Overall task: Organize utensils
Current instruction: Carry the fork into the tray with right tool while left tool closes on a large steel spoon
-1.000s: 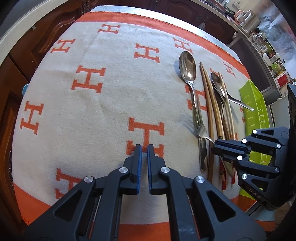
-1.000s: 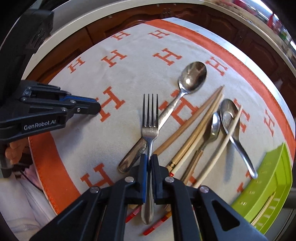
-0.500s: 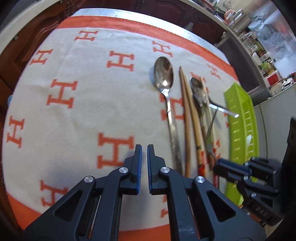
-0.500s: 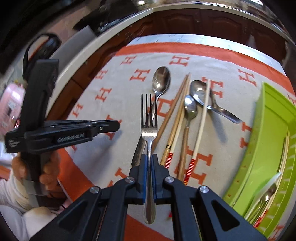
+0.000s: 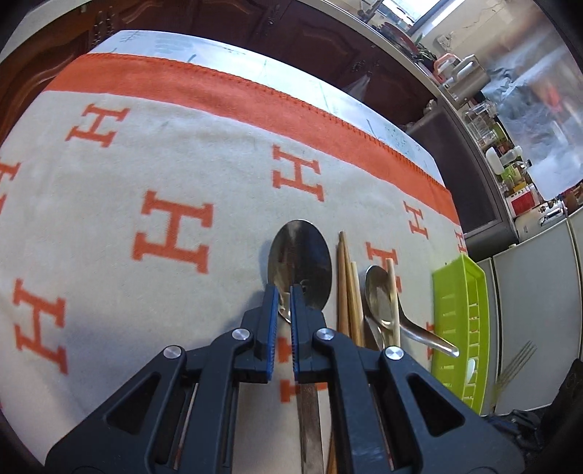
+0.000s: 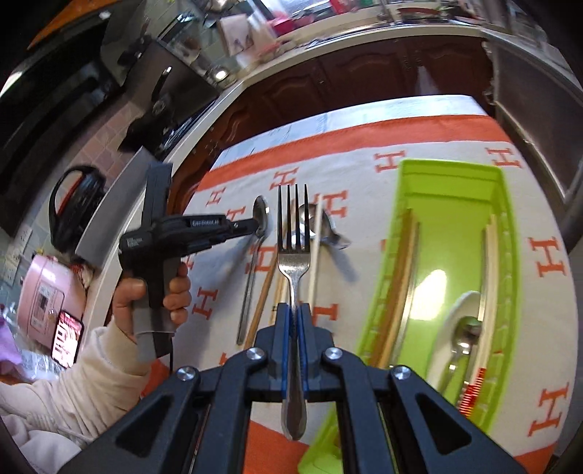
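Observation:
My right gripper is shut on a steel fork, held tines forward above the cloth, just left of the green tray. The fork's tines also show past the tray in the left wrist view. My left gripper hovers with its jaws nearly together over the neck of a large spoon and holds nothing. Wooden chopsticks and two smaller spoons lie to the right of that spoon. The tray holds chopsticks, a white spoon and a metal spoon.
A cream cloth with orange H marks covers the table. A hand in a light sleeve holds the left gripper. Dark wooden cabinets stand behind the table, and a cluttered counter runs along the right.
My left gripper has moved right and forward, down over the large spoon. My right gripper has lifted the fork off the pile and carried it right, beside the green tray.

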`<state>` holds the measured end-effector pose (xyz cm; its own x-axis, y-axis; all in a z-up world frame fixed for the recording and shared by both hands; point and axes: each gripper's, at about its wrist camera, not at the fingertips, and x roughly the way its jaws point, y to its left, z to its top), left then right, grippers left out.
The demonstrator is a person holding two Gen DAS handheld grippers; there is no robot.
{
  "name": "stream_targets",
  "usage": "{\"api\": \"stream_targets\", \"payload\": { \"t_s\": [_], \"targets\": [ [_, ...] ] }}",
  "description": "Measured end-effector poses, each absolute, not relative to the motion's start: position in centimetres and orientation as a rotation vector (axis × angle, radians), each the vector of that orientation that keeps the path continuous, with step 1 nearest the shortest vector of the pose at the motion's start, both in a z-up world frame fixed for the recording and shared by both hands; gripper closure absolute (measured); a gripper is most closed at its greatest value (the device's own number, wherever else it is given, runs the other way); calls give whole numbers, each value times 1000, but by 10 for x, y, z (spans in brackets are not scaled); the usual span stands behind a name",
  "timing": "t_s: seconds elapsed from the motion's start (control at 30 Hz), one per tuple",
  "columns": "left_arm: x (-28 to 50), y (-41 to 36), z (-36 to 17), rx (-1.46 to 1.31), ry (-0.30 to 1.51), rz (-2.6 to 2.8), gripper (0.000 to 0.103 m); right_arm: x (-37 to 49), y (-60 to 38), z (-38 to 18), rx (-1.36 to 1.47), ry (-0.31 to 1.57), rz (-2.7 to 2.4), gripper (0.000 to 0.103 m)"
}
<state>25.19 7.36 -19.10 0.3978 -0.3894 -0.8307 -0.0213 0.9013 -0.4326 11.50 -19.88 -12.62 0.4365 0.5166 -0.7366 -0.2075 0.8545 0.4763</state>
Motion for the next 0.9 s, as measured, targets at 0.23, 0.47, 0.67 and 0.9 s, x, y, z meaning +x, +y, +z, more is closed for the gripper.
{"api": "stream_targets", "payload": {
  "t_s": [0.23,0.47,0.67,0.9],
  "targets": [
    [260,70,-200,-439,1110,-300,90,106,-237,-131,403,1022,366,99],
    [265,79,-201,-492,1029,-354,54,107,-244,-139,423,1045,342,99],
    [277,57,-200,-363,975,-375,54,103,-249,-137,428,1036,326,99],
    [279,41,-203,-275,942,-401,85,97,-257,-139,443,1039,294,99]
  ]
}}
